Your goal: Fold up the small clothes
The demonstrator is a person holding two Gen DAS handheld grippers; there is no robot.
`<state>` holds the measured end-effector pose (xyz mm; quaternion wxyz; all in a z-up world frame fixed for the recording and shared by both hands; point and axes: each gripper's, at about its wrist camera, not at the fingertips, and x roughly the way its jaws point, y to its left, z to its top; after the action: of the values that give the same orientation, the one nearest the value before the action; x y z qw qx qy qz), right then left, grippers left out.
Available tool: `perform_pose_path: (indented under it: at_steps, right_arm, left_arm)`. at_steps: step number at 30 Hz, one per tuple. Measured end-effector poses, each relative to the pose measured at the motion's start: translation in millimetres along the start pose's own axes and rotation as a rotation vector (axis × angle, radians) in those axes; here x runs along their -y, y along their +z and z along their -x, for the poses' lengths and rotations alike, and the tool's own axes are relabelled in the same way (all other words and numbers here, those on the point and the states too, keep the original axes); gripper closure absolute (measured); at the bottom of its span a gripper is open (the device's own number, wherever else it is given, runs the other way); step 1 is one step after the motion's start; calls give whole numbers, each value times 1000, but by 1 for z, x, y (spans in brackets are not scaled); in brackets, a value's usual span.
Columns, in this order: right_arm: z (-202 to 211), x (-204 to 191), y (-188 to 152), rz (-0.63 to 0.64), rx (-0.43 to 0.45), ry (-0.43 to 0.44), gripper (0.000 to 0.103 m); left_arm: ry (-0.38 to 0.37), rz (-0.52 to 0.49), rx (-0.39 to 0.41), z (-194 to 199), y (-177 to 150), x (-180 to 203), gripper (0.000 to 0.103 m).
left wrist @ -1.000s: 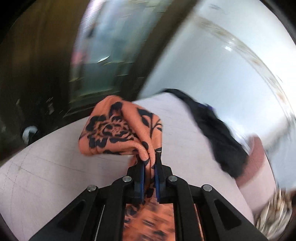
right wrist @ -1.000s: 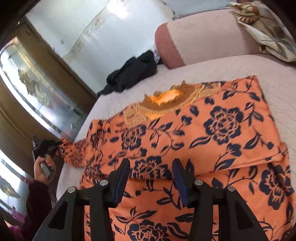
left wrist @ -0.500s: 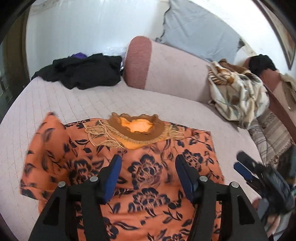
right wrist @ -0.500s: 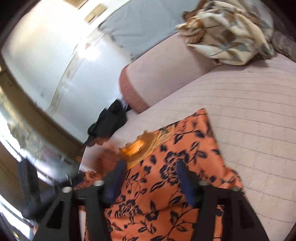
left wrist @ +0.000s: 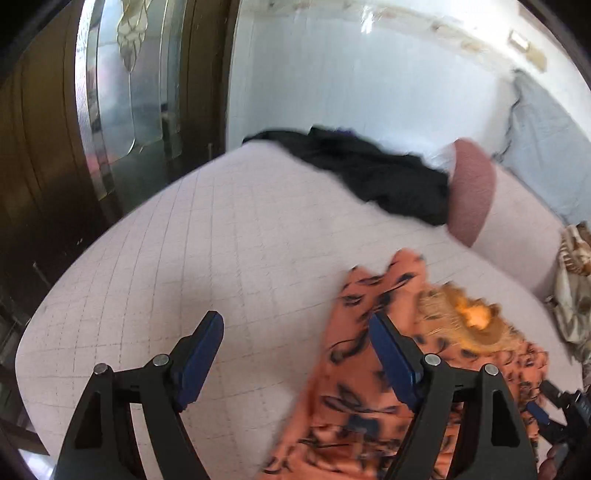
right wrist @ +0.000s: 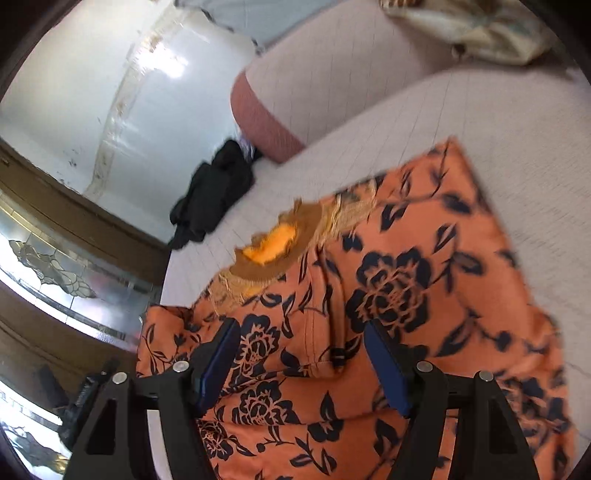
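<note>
An orange garment (right wrist: 406, 266) with dark blue flowers lies flat on the pale quilted bed (left wrist: 184, 240), its gold-trimmed neckline (right wrist: 273, 247) towards the bolster. One side panel is folded in over its front. My right gripper (right wrist: 301, 326) hovers open just above the garment's middle, gripping nothing. My left gripper (left wrist: 294, 319) is over bare bedding beside the garment's (left wrist: 354, 387) left edge. Its jaws are opening, with nothing between them. Each gripper shows at the edge of the other's view.
A heap of black clothes (left wrist: 376, 173) lies at the bed's far end beside a pink bolster (left wrist: 472, 184). A cream patterned cloth (right wrist: 480, 29) is draped on the bolster at the right. A dark wooden door with leaded glass (left wrist: 122, 92) stands past the bed's left edge.
My left gripper let go of the orange sleeve it was pinching, opened wide and swung across the garment and back left over bare bedding. The right gripper opened wider and shifted over the garment.
</note>
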<state>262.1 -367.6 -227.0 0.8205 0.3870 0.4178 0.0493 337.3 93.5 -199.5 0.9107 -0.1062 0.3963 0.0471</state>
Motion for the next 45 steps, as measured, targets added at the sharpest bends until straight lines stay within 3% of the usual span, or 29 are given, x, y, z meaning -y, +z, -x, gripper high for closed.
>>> perform_pose_path:
  at_steps: [4, 5, 7, 8, 9, 11, 13, 17, 21, 23, 25, 27, 30, 34, 36, 42, 45]
  right_arm:
    - [-36, 2, 9, 10, -31, -52, 32]
    - [-47, 5, 9, -3, -62, -54, 37]
    - [-52, 3, 7, 16, -39, -48, 43]
    - [-54, -3, 7, 45, -48, -40, 65]
    - [-57, -9, 6, 79, -76, -28, 79]
    - [-54, -21, 0, 147, -69, -46, 90]
    - [-42, -35, -3, 214, -22, -72, 91]
    - [15, -47, 15, 249, 156, -93, 93]
    - [63, -18, 37, 190, 254, -200, 93]
    - [64, 10, 45, 122, 195, -232, 93]
    - [43, 50, 51, -11, -1, -239, 89]
    - [27, 78, 49, -104, -110, -284, 88]
    - [37, 81, 57, -98, -74, -309, 84]
    - [64, 62, 66, 8, 100, -426, 82]
    - [67, 53, 65, 40, 143, -388, 81]
    - [34, 13, 46, 178, 15, -243, 81]
    - [4, 7, 26, 234, -86, -280, 81]
  left_arm:
    - [29, -18, -60, -21, -5, 1, 22]
    - [39, -29, -65, -24, -6, 3, 22]
    - [54, -40, -70, -29, -6, 6, 22]
    - [56, -44, -71, -31, -5, 8, 22]
    - [57, -47, -72, -32, -4, 9, 22]
    - [56, -58, -74, -35, -6, 14, 22]
    - [53, -61, -74, -32, -7, 14, 22]
    - [53, -68, -74, -33, -10, 17, 21]
    - [60, -105, -80, -36, -14, 28, 22]
    - [66, -131, -84, -39, -18, 37, 21]
    - [78, -172, -95, -45, -22, 49, 22]
    - [126, -220, -93, -49, -26, 60, 22]
    - [182, -294, -80, -55, -34, 73, 22]
    - [198, -340, -87, -59, -41, 84, 22]
    - [206, -360, -75, -57, -43, 89, 22]
    - [147, -339, 0, -37, -33, 92, 22]
    - [135, -320, 53, -25, -27, 90, 21]
